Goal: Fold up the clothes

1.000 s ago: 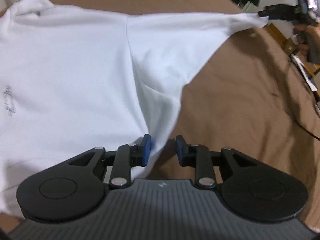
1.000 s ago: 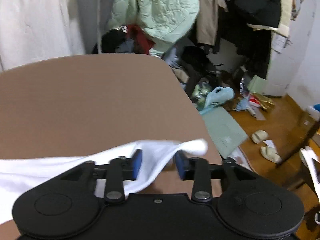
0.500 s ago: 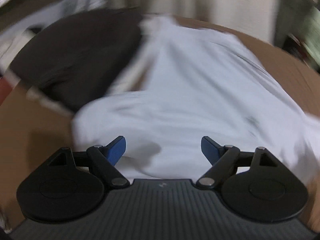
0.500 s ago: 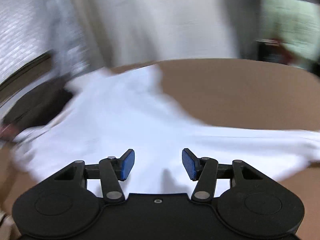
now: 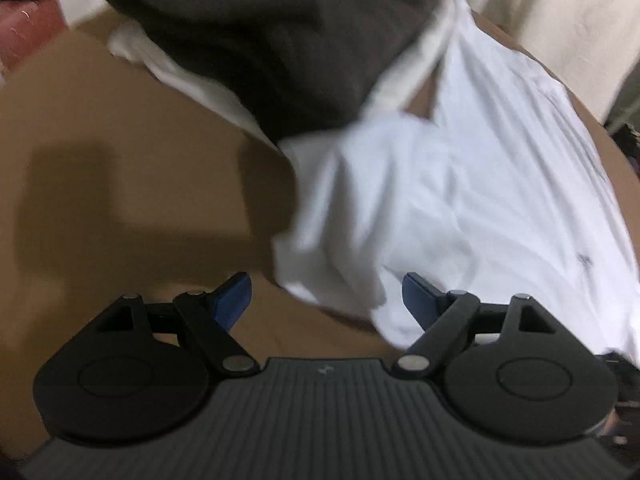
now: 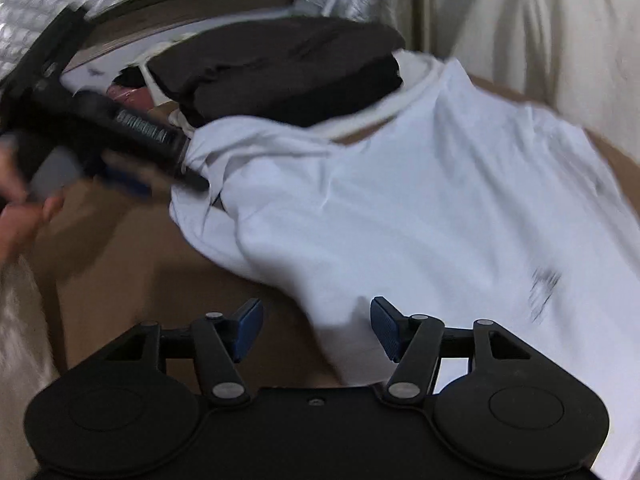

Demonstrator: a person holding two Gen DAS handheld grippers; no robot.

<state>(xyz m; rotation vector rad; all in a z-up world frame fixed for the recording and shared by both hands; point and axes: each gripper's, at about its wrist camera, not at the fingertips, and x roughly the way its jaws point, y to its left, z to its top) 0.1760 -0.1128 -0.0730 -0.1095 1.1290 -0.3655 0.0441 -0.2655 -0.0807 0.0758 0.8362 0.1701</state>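
Both claws have let go of the white cotton T-shirt [image 6: 420,208]: the left gripper [image 5: 326,300] and right gripper [image 6: 316,328] now hover spread wide over its near edge. That shirt lies rumpled on the brown bed cover [image 5: 120,128], its collar against a dark grey folded garment [image 5: 280,40]. Pale curtains [image 6: 540,20] hang behind.

brown surface [image 5: 120,128] | pale curtain [image 6: 540,20] behind | silver quilted sheet [image 6: 40,0] top-left

Dim indoor light, motion-blurred throughout (fisheye bending the edges), soft shadows below
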